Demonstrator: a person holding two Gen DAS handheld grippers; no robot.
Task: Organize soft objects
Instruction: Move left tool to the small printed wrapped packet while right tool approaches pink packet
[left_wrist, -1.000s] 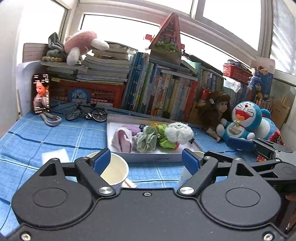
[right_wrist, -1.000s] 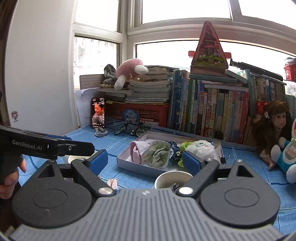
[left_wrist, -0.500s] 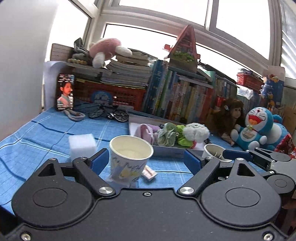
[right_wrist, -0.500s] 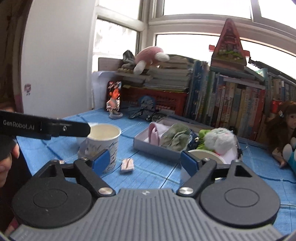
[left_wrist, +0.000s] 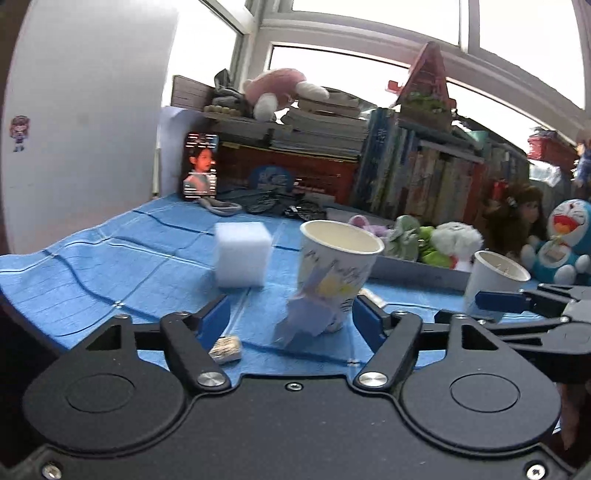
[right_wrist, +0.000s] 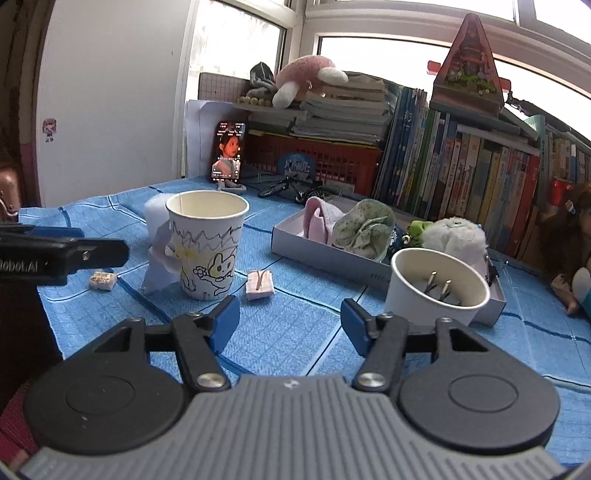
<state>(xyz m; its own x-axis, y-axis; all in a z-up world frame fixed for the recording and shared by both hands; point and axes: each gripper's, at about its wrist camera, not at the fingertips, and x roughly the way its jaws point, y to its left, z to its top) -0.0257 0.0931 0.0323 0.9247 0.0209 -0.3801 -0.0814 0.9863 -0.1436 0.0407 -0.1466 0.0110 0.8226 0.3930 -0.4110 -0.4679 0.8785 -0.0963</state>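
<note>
My left gripper (left_wrist: 290, 319) hovers low over the blue cloth, its jaws closing. Just beyond its tips stands a paper cup with drawings (left_wrist: 338, 273), close to the right pad but not pressed. A white foam cube (left_wrist: 242, 254) sits behind and to the left, and a small wrapped sweet (left_wrist: 225, 347) lies by the left pad. My right gripper (right_wrist: 290, 325) is closing too, with only cloth between its jaws. A pink wrapped piece (right_wrist: 259, 284) lies ahead of it. The white tray (right_wrist: 373, 273) holds a pink cloth (right_wrist: 319, 221), a green scrunchie (right_wrist: 364, 229) and a white plush (right_wrist: 454, 236).
A plain white cup (right_wrist: 437, 284) with metal bits stands against the tray's front. At the back are a phone on a stand (right_wrist: 229, 151), a toy bicycle (right_wrist: 291, 188), a row of books (right_wrist: 461, 177) and a red basket. A doll (left_wrist: 517, 218) and a blue cat toy (left_wrist: 561, 240) sit far right.
Both grippers have sunk toward the table and their jaws have narrowed. The drawn cup is now nearer and larger in both views. The foam cube has come into the left view.
</note>
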